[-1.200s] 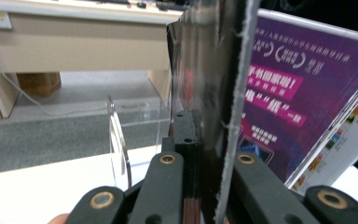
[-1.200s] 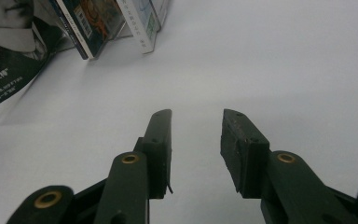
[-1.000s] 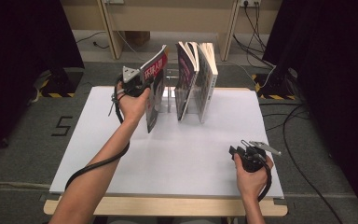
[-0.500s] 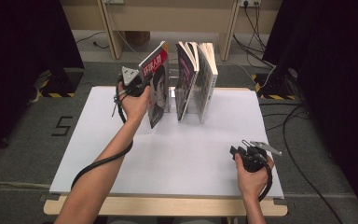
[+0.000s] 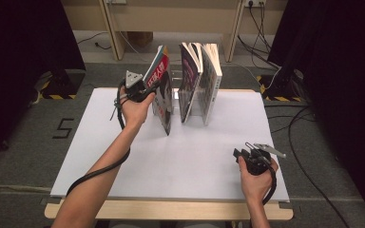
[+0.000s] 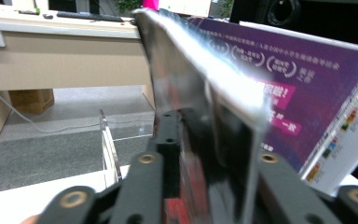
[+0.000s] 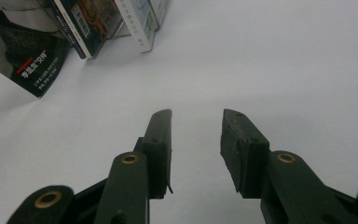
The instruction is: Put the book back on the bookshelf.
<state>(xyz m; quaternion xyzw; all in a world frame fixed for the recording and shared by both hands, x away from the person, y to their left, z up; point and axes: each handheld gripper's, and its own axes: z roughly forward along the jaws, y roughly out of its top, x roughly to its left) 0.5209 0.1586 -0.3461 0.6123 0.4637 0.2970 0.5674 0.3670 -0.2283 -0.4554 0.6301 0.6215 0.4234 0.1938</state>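
A magazine with a red cover [image 5: 163,90] stands on its edge on the white table [image 5: 123,156], leaning beside two upright books [image 5: 190,80]. My left gripper [image 5: 149,88] is at its upper left edge. In the left gripper view the magazine's glossy edge [image 6: 200,93] lies between the jaws of my left gripper [image 6: 216,140], which have just been opening and stand apart from it. My right gripper [image 5: 241,154] rests near the table's front right. It stands open [image 7: 196,121] with nothing between its fingers.
A clear acrylic stand [image 5: 176,76] holds the books at the table's back middle. A purple-covered book [image 6: 307,93] is right behind the magazine. Wooden desk legs and cables lie on the floor beyond the table.
The left hand has brought the magazine a little to the right, closer to the upright books. The right hand has stayed where it was.
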